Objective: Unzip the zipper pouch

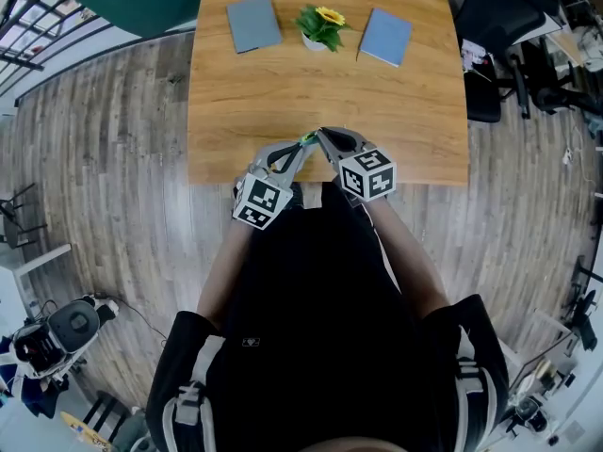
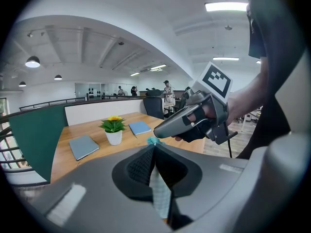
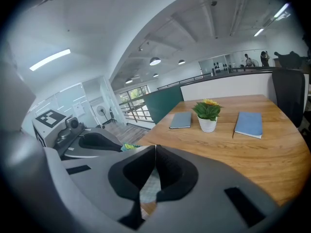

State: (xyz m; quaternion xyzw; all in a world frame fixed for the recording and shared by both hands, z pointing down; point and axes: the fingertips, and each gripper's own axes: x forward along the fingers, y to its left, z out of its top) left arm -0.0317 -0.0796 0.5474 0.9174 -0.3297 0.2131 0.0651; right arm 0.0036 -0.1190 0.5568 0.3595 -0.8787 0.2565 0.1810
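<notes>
At table (image 1: 283, 92) edge | left tool (image 2: 154, 149) clenched on zipper pouch (image 2: 160, 191) | right tool (image 3: 155, 149) clenched on it

The right gripper (image 3: 154, 148) pinches the pale zipper pouch (image 3: 148, 188). Beyond, a potted plant (image 3: 207, 115) stands on the table (image 3: 252, 154), grey notebook (image 3: 181, 120) to its left, blue notebook (image 3: 249, 124) to its right.

Tabletop (image 1: 330, 102) open up front; grey notebook (image 1: 253, 23), potted plant (image 1: 320, 26), blue notebook (image 1: 385, 36) line its back.

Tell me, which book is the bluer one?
The right book, on the plant's right side. The left book looks greyer.
</notes>
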